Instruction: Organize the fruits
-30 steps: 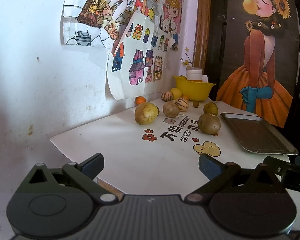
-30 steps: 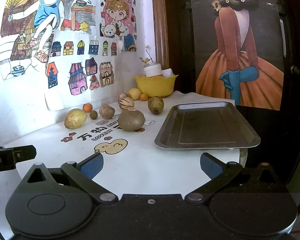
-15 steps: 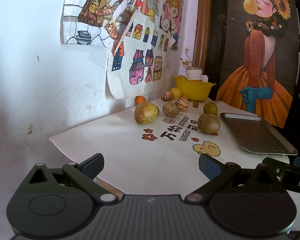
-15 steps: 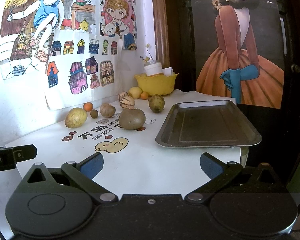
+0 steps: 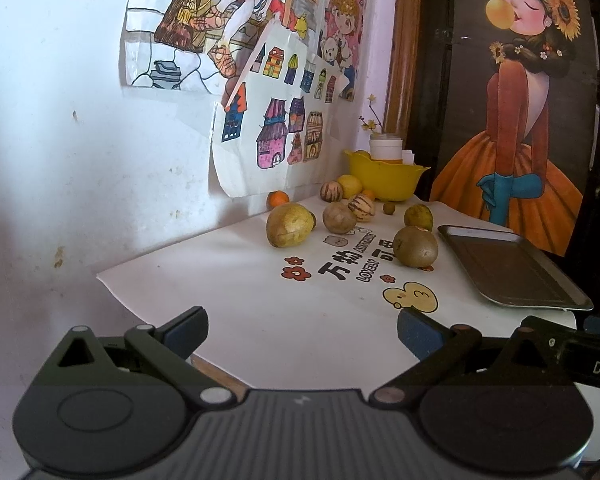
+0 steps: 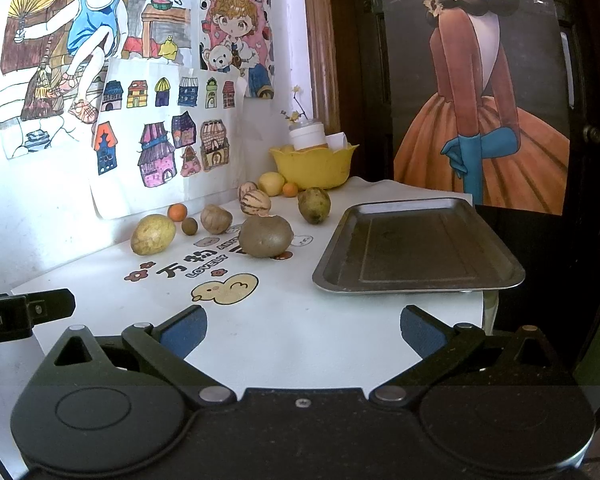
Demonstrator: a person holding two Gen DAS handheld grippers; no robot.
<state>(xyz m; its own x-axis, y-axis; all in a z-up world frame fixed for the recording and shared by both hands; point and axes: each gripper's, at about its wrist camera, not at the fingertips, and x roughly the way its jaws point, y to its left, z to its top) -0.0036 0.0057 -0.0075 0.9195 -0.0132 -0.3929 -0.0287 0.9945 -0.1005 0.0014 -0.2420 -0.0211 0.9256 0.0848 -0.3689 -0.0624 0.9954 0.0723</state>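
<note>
Both the left hand-held gripper (image 5: 302, 330) and right hand-held gripper (image 6: 303, 328) hover with fingers apart, empty; fruits (image 6: 265, 236) lie on the tabletop (image 6: 300, 332) well beyond them, left of the metal tray (image 6: 418, 248)

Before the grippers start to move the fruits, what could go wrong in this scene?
1. The metal tray seems to overhang the table edge at its near right corner; loading that side might tip it.
2. The fruits are round and close together; grasping the big brown fruit may nudge the striped fruit right behind it.
3. Both the left gripper and right gripper are open and empty, close together; they could collide.
</note>
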